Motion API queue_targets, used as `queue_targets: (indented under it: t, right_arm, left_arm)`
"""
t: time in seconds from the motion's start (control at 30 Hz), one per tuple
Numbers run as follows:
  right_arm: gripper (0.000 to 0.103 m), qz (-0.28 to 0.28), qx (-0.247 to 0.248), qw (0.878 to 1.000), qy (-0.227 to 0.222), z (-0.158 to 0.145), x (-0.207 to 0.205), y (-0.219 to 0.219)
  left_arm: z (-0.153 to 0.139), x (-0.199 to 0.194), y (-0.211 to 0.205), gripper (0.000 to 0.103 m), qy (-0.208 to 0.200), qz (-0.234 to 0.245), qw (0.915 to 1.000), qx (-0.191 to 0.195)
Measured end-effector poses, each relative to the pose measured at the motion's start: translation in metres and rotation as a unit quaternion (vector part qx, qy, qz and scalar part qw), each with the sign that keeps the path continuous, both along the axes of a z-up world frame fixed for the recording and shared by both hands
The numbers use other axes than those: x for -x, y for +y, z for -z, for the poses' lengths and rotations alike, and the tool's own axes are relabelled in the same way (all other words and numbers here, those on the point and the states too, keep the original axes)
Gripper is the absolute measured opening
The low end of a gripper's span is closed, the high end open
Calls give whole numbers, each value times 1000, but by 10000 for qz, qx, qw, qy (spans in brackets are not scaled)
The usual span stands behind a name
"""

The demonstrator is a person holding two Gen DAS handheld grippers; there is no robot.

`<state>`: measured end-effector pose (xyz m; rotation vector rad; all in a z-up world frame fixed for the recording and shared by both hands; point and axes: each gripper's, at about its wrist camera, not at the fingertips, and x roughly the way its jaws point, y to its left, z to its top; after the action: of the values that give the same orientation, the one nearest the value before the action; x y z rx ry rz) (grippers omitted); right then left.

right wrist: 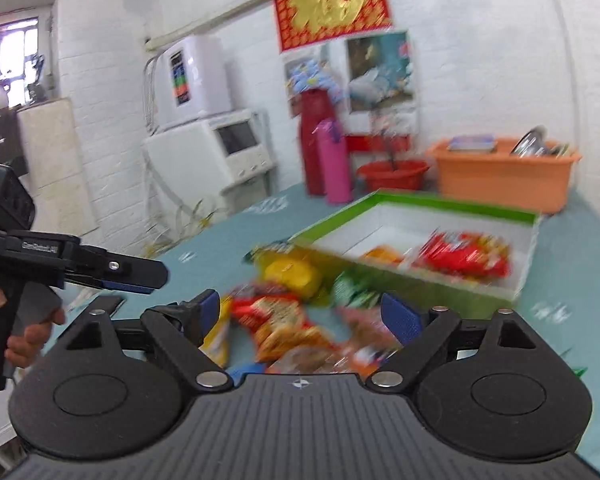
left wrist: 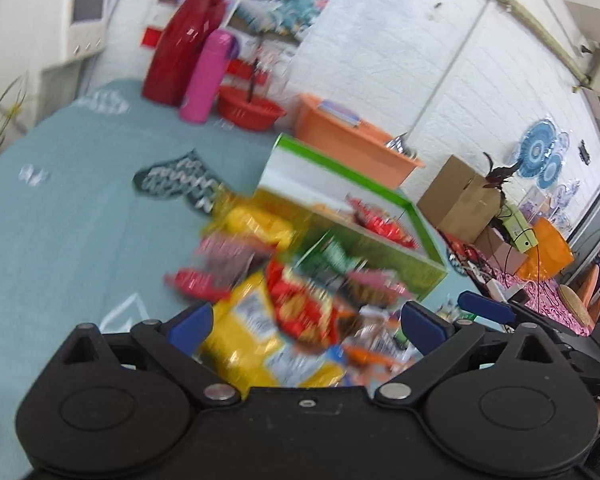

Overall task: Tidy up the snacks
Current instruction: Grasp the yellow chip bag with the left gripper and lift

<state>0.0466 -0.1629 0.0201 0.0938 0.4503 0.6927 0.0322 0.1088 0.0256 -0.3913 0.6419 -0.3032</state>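
Note:
A pile of snack packets (left wrist: 284, 280) lies on the teal tablecloth in front of a green-rimmed white box (left wrist: 416, 210). The box holds a red packet (left wrist: 380, 220) and an orange one. My left gripper (left wrist: 306, 320) is open and empty above the near side of the pile, over a yellow packet (left wrist: 244, 332). In the right wrist view the pile (right wrist: 292, 312) and the box (right wrist: 456, 204) with its red packet (right wrist: 464, 258) show too. My right gripper (right wrist: 300, 312) is open and empty above the pile. Both views are blurred.
A red jug (left wrist: 184, 44), a pink flask (left wrist: 206, 76), a red bowl (left wrist: 250, 110) and an orange tub (left wrist: 352, 140) stand along the far wall. A cardboard box (left wrist: 460, 196) is at the right. A dark patch (left wrist: 176, 180) lies on the cloth. The left gripper shows at the left edge in the right wrist view (right wrist: 132, 276).

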Motion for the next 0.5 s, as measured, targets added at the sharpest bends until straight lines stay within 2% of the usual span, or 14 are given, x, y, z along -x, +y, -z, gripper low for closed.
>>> queue_targets:
  t: [0.17, 0.33, 0.5]
  right_arm:
    - [103, -531, 82, 9981, 290, 14, 4, 39]
    - [103, -1059, 272, 9938, 206, 19, 2, 69]
    - [103, -1435, 498, 9881, 243, 28, -5, 93]
  left_arm:
    - [16, 5, 18, 103, 216, -134, 9993, 285]
    - [23, 22, 23, 103, 194, 61, 9978, 633]
    - [24, 17, 21, 103, 168, 231, 9962, 823]
